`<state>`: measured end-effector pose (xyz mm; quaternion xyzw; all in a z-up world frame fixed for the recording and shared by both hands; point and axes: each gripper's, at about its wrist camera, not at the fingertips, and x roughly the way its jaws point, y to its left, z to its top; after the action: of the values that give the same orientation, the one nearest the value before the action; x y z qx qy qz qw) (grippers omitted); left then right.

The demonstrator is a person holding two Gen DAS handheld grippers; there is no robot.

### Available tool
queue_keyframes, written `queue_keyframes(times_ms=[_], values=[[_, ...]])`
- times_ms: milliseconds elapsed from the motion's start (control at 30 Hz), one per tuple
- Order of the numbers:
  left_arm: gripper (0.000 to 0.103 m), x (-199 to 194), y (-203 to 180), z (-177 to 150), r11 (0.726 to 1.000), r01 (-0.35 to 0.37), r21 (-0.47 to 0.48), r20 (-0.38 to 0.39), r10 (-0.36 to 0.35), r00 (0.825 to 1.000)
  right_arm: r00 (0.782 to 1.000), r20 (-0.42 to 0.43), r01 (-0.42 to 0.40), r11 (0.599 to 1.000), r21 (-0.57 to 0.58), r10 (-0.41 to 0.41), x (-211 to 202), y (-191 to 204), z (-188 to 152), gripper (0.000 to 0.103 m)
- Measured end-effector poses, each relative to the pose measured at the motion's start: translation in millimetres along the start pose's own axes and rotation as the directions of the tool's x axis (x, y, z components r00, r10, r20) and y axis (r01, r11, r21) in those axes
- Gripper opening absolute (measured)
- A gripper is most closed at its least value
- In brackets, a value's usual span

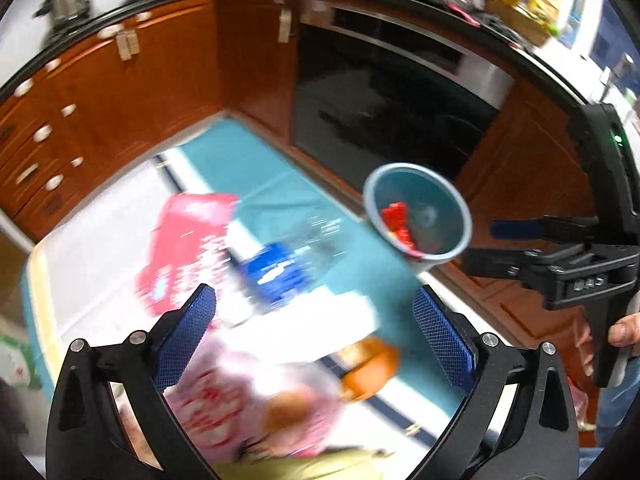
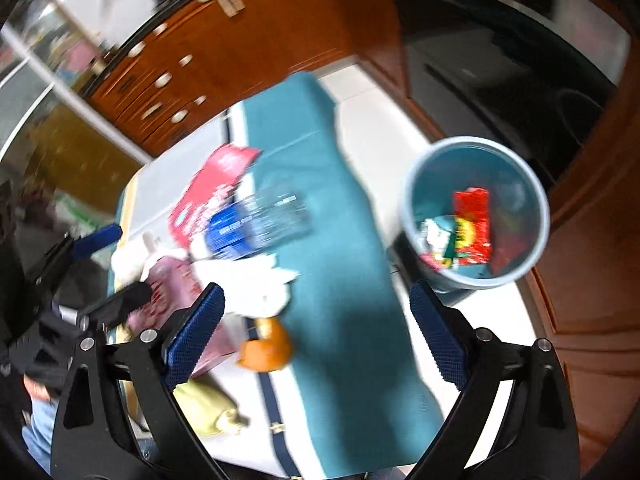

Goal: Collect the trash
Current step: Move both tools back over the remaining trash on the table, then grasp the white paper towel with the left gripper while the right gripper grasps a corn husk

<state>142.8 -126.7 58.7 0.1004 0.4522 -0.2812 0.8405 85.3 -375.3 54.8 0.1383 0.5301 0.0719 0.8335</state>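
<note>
A grey-blue bin (image 1: 448, 200) stands on the floor by the oven, holding a red wrapper (image 1: 396, 220). The same bin (image 2: 532, 184) and red wrapper (image 2: 472, 228) show in the right wrist view. Blurred trash lies on the mat: a red packet (image 1: 188, 240), a clear bottle with a blue label (image 1: 288, 256), white paper (image 1: 312, 328), orange peel (image 1: 372, 364) and a pink bag (image 1: 224, 400). My left gripper (image 1: 316, 336) hangs open above this heap, holding nothing. My right gripper (image 2: 316, 334) is open and empty too, above the orange peel (image 2: 268, 348), left of the bin.
Wooden cabinets (image 1: 160, 92) and a dark oven door (image 1: 380, 112) wall in the corner. A teal and white mat (image 2: 340, 240) covers the floor. A hand (image 1: 622, 332) holds the right gripper's handle. A yellow-green bag (image 2: 204, 412) lies near the mat's front edge.
</note>
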Motion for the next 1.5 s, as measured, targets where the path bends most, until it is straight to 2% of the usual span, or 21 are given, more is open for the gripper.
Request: queue_keyframes(times_ms=[233,467,833,933,1133,1233,1267,1333,1500], values=[[0.099,-22.3,70.2,-52.4,0.987,-0.122,-0.102,-0.023,0.121,0.992,0.996,-0.092,-0.016,0.994,-0.111,0.006,42.4,51.7,-14.8,0.090],[0.099,-19.7,105.3,-95.0,0.972,-0.190,-0.139,-0.073,0.182,0.981,0.982,-0.185,-0.061,0.991,-0.117,0.039,79.6,73.3,-27.7,0.090],[0.099,-24.0,125.4,-144.0,0.965,-0.195,-0.175,-0.107,0.178,0.978,0.956,-0.279,-0.148,0.973,-0.176,0.095,106.7,117.2,-47.3,0.090],[0.099,-27.8,128.3,-157.6,0.959,-0.222,-0.177,-0.110,0.205,0.973,0.946,-0.311,-0.164,0.964,-0.209,0.094,107.8,128.0,-63.0,0.090],[0.099,-34.0,136.4,-186.5,0.945,-0.220,-0.244,-0.126,0.194,0.973,0.923,-0.373,-0.213,0.933,-0.289,0.095,102.6,149.2,-107.5,0.090],[0.099,-35.3,134.6,-203.5,0.939,-0.227,-0.257,-0.134,0.198,0.971,0.915,-0.399,-0.205,0.920,-0.333,0.059,108.0,154.2,-131.6,0.090],[0.099,-34.6,133.8,-209.8,0.937,-0.230,-0.262,-0.139,0.199,0.970,0.915,-0.402,-0.196,0.918,-0.344,0.045,110.6,154.8,-136.4,0.090],[0.099,-31.4,131.9,-223.3,0.935,-0.233,-0.269,-0.156,0.196,0.968,0.932,-0.363,-0.160,0.905,-0.393,0.007,112.5,157.8,-146.1,0.091],[0.099,-16.5,125.8,-244.1,0.935,-0.225,-0.273,-0.204,0.172,0.964,0.953,-0.302,-0.147,0.899,-0.412,0.018,111.6,158.4,-155.9,0.091]])
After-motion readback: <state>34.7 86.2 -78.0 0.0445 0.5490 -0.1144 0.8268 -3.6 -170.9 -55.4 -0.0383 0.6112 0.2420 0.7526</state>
